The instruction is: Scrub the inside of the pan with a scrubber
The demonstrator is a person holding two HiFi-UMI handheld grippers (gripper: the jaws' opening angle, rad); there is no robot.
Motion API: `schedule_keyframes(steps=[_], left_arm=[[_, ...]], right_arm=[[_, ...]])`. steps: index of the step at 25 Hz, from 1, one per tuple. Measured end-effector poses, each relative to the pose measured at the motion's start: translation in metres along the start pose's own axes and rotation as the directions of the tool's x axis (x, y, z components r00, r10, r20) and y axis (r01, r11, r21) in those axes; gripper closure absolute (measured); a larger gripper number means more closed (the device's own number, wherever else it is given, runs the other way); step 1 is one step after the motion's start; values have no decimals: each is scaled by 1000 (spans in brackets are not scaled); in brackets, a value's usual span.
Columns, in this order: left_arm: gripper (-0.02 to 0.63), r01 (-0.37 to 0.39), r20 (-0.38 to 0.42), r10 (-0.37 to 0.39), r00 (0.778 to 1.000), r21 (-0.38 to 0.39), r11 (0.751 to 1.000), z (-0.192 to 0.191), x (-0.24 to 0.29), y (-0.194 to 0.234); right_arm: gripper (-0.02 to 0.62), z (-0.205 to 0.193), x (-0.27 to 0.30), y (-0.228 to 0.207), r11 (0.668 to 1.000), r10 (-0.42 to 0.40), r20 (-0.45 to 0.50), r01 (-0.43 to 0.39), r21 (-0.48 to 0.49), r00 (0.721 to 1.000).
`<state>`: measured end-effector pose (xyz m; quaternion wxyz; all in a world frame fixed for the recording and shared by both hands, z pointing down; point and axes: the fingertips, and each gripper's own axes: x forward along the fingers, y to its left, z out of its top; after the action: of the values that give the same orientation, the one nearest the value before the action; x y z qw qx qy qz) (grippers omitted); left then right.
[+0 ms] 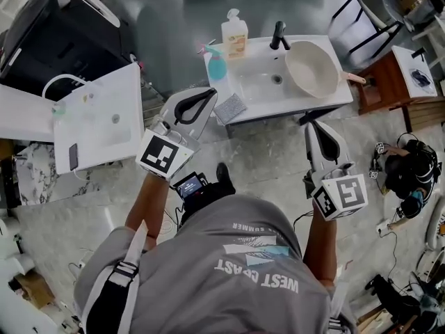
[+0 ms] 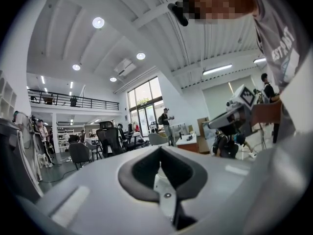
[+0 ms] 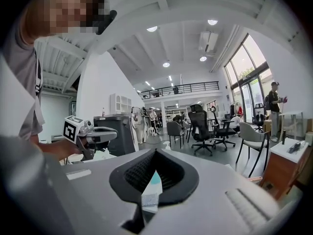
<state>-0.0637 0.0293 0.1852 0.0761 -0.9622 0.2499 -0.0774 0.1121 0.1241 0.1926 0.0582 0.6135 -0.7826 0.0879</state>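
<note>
In the head view a cream pan (image 1: 313, 68) leans in the right side of the white sink (image 1: 261, 82), its handle (image 1: 354, 78) pointing right. A grey scrubber (image 1: 230, 108) lies on the counter's front left corner. My left gripper (image 1: 211, 94) is shut and empty, its tip just left of the scrubber and raised off it. My right gripper (image 1: 311, 124) is also shut and empty, in front of the counter below the pan. The left gripper view (image 2: 160, 153) and the right gripper view (image 3: 155, 153) both look out level across the room, showing neither pan nor scrubber.
A soap bottle (image 1: 235, 35) and a teal spray bottle (image 1: 217, 65) stand at the counter's left, the black faucet (image 1: 279, 35) at the back. A white table (image 1: 104, 120) with a phone (image 1: 73, 156) is on the left. A wooden stand (image 1: 389, 82) is on the right, and cables and gear (image 1: 410, 172) lie on the floor.
</note>
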Motion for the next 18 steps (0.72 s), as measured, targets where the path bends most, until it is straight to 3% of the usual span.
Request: schedule_keyframes(steps=[12, 18], left_arm=[[603, 23, 13, -22, 1000, -42, 999, -33, 2, 76], [603, -27, -15, 25, 1000, -81, 996, -58, -8, 102]], right_arm=[[592, -7, 86, 23, 1000, 1, -61, -2, -21, 998], [592, -18, 128, 34, 998, 61, -97, -63, -22, 993]])
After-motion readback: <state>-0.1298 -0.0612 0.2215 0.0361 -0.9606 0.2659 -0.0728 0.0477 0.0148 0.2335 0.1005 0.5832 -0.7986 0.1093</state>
